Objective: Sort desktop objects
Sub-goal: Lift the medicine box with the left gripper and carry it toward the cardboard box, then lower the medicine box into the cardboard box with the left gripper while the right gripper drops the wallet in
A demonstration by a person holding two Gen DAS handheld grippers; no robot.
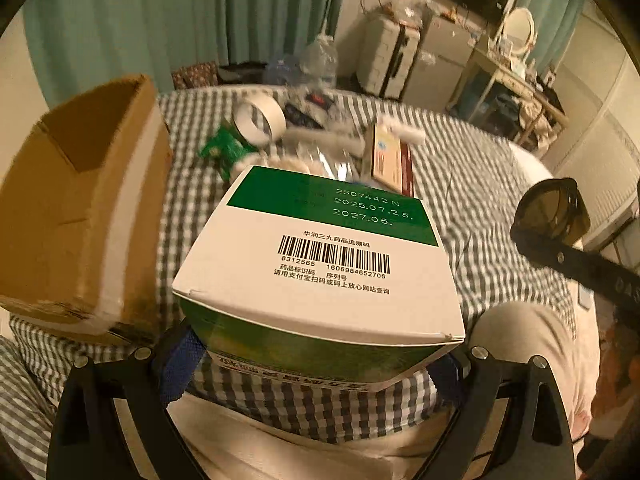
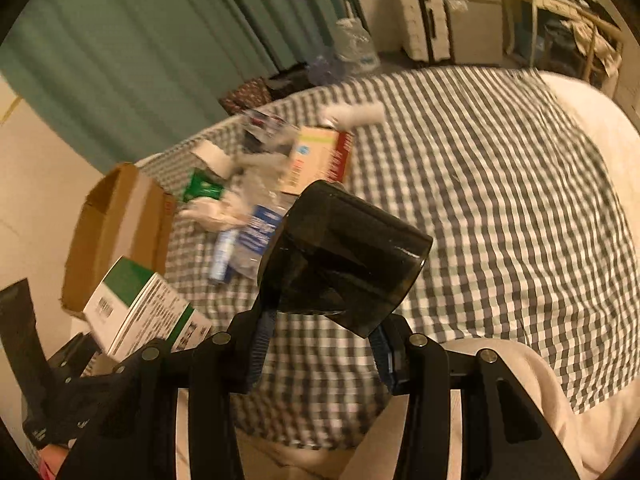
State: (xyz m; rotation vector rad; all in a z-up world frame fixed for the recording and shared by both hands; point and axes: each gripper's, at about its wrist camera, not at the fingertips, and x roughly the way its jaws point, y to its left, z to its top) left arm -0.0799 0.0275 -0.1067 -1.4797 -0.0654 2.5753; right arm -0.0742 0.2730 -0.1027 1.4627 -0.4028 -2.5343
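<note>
Nearest the left wrist camera, the left gripper is clamping a green-and-white medicine box, blue pads pressing its two sides, barcode face turned up, box held off the checkered bedspread. Right gripper is likewise closed around a dark translucent cup, cup tilted with its base pointing away from the camera, pads gripping near the rim. In the left view that cup is showing at right, carried above the bed edge; in the right view the medicine box is sitting at lower left, beside the cardboard box.

Just left of the held medicine box, the open cardboard box is standing on the bedspread, flaps up, inside not visible. Beyond the grippers a loose pile is lying mid-bed: a clear plastic bottle with blue label, crumpled white tissue, a small green packet, a roll of white tape, a yellow-and-red carton propped tilted, and a white tube-like item, blurred. All are touching or overlapping, well apart from both grippers.

Farther back, off the bed, a white suitcase is standing near teal curtains, with a round mirror on a cluttered desk at right.
</note>
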